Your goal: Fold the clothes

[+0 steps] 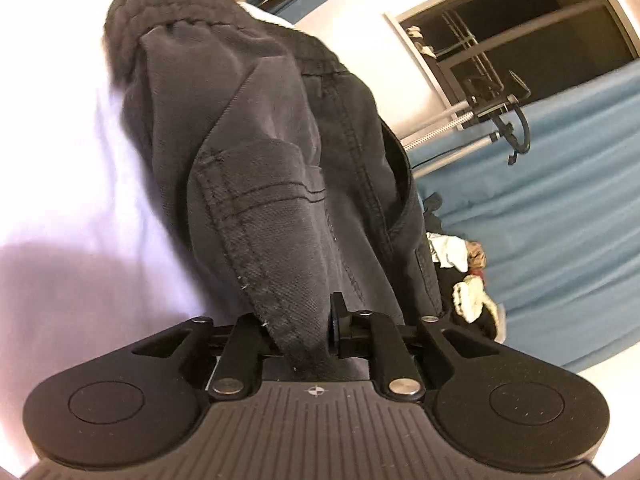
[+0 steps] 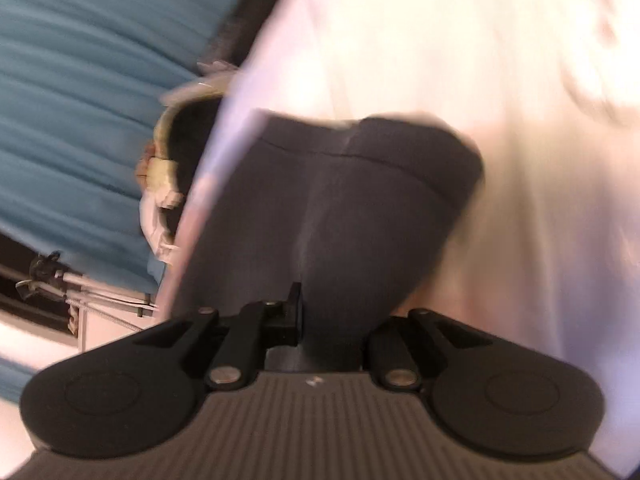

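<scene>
The left gripper (image 1: 320,332) sits low in the centre of the left wrist view, its 2 fingers drawn tight together on a hemmed edge of the dark navy garment (image 1: 280,168). The cloth bunches out from between the fingers and rises through the middle of the frame to the upper left, where a ribbed, elastic-looking band (image 1: 160,4) curls over the top. Double rows of stitching run along the nearest fold and down the centre seam. Behind the garment, filling the left side of the frame, lies a white surface (image 1: 68,160). At the right of the frame hangs a blue curtain (image 1: 560,200), with a small heap of pale and dark clothes (image 1: 464,280) at the garment's right edge. A metal clamp on a rod (image 1: 500,120) shows in the upper right, below a dark window (image 1: 540,32).

The right wrist view is blurred. The right gripper (image 2: 316,332) is at bottom centre, closed narrowly on the same garment (image 2: 340,208), which fans upward from the fingers to a stitched hem in mid-frame. Only 1 finger (image 2: 292,312) is visible, left of the cloth; the other is hidden behind it. The white surface (image 2: 480,60) fills the right and top, and the blue curtain (image 2: 88,100) the upper left. The pile of clothes (image 2: 164,184) sits at centre left.
</scene>
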Demonstrator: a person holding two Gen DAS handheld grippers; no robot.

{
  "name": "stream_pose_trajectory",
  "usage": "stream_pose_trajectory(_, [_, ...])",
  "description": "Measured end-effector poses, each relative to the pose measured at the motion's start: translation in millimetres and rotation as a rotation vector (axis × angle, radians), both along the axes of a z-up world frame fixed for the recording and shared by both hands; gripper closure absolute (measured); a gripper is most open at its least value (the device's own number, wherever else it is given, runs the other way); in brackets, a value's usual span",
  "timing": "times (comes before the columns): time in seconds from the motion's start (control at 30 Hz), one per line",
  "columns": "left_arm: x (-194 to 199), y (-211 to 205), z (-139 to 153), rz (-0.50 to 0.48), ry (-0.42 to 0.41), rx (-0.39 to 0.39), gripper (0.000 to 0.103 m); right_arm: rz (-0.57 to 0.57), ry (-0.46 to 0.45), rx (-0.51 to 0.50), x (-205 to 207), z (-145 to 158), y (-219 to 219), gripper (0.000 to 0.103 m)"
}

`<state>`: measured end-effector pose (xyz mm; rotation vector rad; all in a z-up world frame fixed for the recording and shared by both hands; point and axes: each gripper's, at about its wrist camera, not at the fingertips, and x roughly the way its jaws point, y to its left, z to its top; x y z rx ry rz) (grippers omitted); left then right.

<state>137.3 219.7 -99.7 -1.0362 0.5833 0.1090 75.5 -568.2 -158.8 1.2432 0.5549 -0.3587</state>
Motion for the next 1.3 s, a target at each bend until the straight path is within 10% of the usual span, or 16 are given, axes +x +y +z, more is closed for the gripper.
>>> stream_pose_trajectory(0.27, [-55,-47,61,-0.058,-0.019,0.386,0.036,0.021,-0.008,-0.076,13,11,14,0.088])
stream_pose_trajectory(0.43, [-88,-123,90,-0.136,-0.163,0.582,0.027,-0.002,-0.043,-0.007,-8,-3,-11,0.086])
stream_pose_trajectory(0.7, [-38,-248,79,-0.482,-0.26,0.672,0.022,-0.035,-0.147,0.033,-15,-17,-22,0.075])
stream_pose_trajectory(0.93, [12,-287,33,-0.59,-0.26,0.767,0.022,-0.025,-0.208,-0.007,-4,-25,-24,0.068])
stream_pose_trajectory(1.1, [30,-304,-19,-0.687,-0.106,0.849,0.021,-0.013,-0.181,-0.112,10,-14,-17,0.077])
stream_pose_trajectory(1.3, [23,-306,-21,-0.703,-0.169,0.897,0.016,0.043,-0.195,-0.361,28,25,7,0.081])
